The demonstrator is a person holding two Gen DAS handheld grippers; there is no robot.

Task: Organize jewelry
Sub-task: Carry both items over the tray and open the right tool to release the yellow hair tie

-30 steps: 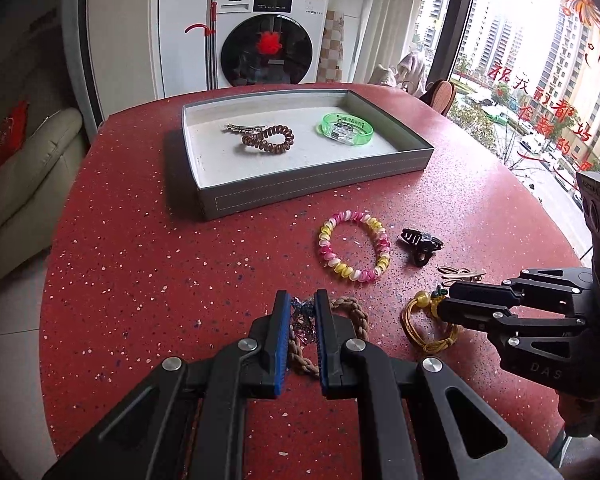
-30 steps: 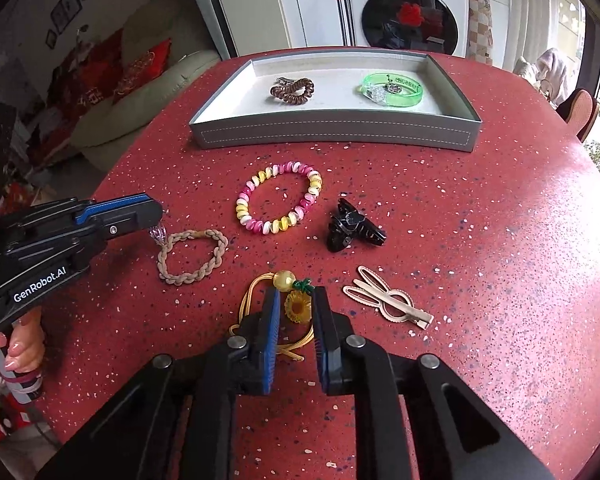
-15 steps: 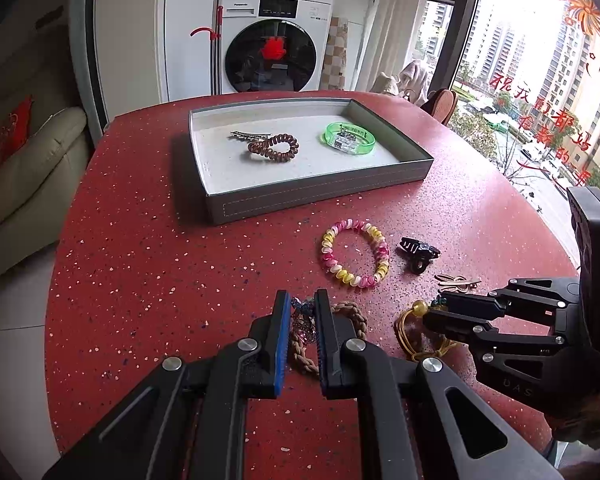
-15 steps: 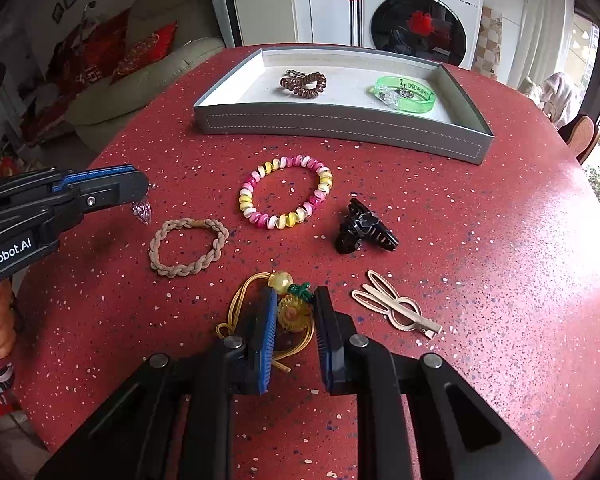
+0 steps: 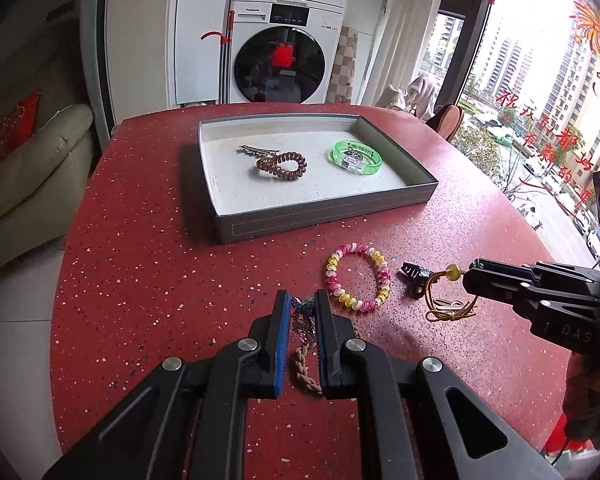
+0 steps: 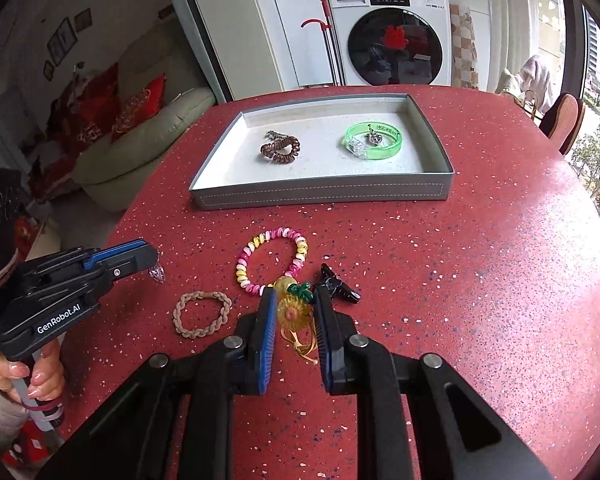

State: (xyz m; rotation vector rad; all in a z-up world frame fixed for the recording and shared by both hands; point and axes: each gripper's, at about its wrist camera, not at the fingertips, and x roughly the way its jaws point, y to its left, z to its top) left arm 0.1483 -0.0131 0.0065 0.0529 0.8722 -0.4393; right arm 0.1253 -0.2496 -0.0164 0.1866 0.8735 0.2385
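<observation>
Left tongs (image 5: 302,312) clamped on half-hidden sparkly trinket (image 5: 302,318), right tongs (image 6: 294,306) clamped on sunflower charm (image 6: 293,314)

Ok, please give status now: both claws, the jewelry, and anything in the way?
Left claw shut on sparkly charm. Right claw shut on sunflower bracelet, lifted. Tray path clear.

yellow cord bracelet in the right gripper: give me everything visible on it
The yellow cord bracelet is a thin golden cord loop carrying a translucent yellow sunflower charm, a yellow bead and a small green leaf piece. The right gripper is shut on the flower charm. The cord loop hangs below, its knotted ends trailing by the red table.
</observation>
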